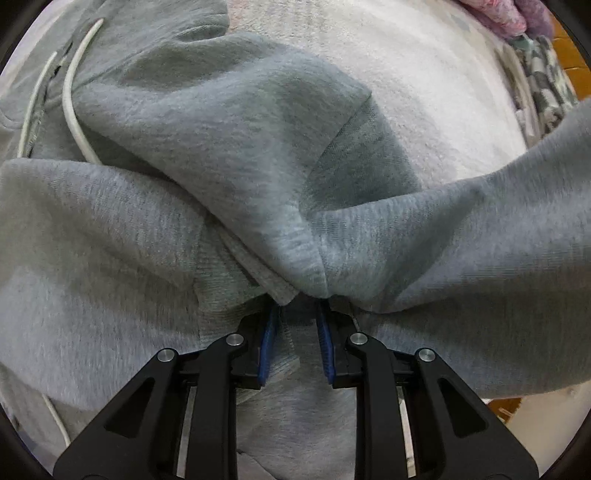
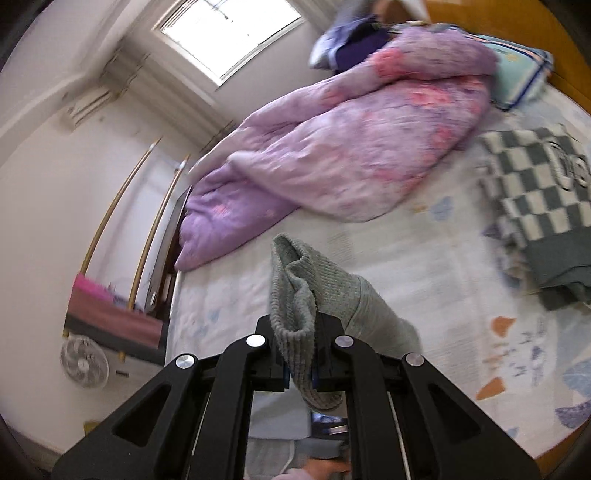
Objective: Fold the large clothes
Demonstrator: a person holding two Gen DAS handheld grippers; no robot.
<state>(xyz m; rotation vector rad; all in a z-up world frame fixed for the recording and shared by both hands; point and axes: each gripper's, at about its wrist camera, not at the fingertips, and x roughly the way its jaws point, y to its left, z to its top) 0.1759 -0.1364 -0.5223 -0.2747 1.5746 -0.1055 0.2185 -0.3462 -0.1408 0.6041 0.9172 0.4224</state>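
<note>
Left wrist: left gripper (image 1: 297,314) jaws pinch grey hoodie (image 1: 236,147) fold. Right gripper (image 2: 300,354) jaws clamp ribbed cuff (image 2: 295,295).

Left claw (image 1: 297,314) parted, right claw (image 2: 300,354) clamped

Left claw (image 1: 297,317) matte black, blue finger pads (image 1: 266,343), silver screws, right claw (image 2: 300,354) identical

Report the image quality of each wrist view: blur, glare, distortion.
Left wrist view: grey hoodie mostly sharp, its right-hand sleeve smeared, edges bowed by the fisheye. Right wrist view: window blown out white, purple quilt and checkered garment motion-blurred, ribbed cuff fairly crisp.
</note>
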